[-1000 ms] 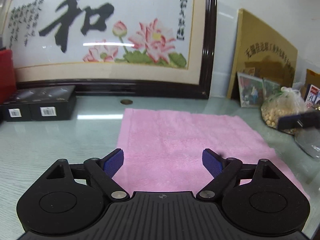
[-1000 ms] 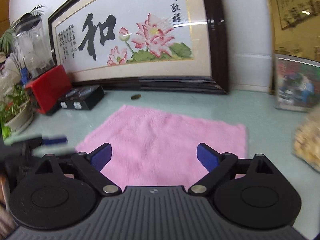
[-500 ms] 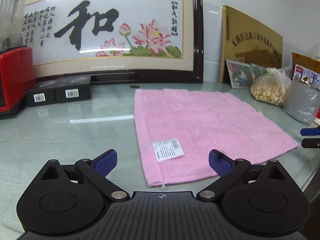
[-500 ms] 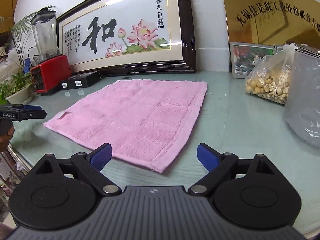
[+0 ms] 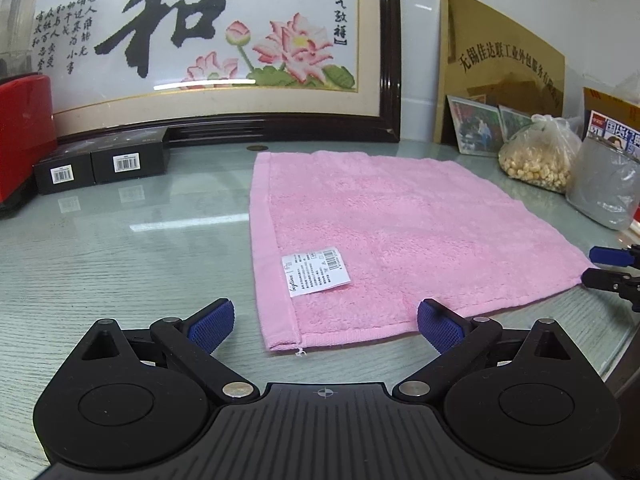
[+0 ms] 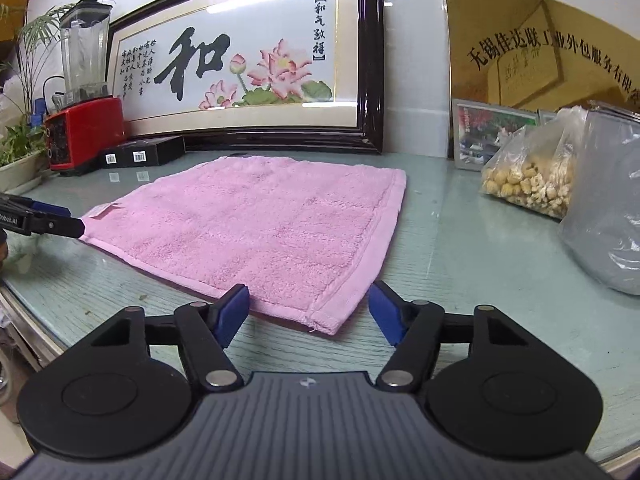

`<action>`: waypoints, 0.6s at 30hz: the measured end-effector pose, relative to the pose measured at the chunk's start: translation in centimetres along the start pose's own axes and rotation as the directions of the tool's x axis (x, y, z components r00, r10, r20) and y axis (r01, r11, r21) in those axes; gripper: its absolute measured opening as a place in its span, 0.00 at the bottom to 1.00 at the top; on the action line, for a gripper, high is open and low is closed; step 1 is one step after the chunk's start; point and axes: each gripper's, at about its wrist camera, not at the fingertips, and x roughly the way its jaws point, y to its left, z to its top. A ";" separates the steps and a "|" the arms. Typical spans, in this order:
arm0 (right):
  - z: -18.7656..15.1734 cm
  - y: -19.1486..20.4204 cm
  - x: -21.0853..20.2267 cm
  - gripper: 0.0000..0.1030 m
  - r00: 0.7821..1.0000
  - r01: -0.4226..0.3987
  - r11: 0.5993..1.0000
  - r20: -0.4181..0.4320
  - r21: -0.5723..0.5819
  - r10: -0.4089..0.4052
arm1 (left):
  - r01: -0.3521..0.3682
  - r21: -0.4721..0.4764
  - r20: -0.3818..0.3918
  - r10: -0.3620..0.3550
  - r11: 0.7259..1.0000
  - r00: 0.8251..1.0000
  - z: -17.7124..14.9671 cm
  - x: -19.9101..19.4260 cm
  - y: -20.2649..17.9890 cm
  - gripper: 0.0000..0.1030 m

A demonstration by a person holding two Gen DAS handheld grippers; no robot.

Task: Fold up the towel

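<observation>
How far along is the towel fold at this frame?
Done: only laying out; the pink towel lies flat and unfolded on the glass table. In hand: nothing; the left tongs and right tongs are open at its two near corners. Left: every fold.

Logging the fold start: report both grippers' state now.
Left gripper: open, holding nothing, at the pink towel's near corner.
Right gripper: open, holding nothing, at its other near corner.

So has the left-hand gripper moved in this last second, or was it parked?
Yes. The left gripper pulled back toward the near edge of the flat pink terry towel; its white paper label, hidden before, now shows ahead of the fingers.
</observation>
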 end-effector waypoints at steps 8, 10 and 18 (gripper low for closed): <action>-1.3 0.2 -0.4 0.62 0.998 0.025 1.000 0.057 0.007 -0.025 | -0.045 0.047 -0.017 0.046 0.998 0.999 0.0 0.4 -1.2 0.90; -1.5 0.2 -0.4 0.60 0.997 0.030 0.999 0.065 0.011 -0.031 | -0.045 0.054 -0.014 0.045 0.998 0.999 -0.1 0.4 -1.5 0.84; -1.6 -0.2 -0.3 0.32 0.995 0.043 0.998 0.091 0.040 -0.046 | -0.031 0.072 0.010 0.030 0.997 1.000 -0.5 -0.2 -2.5 0.56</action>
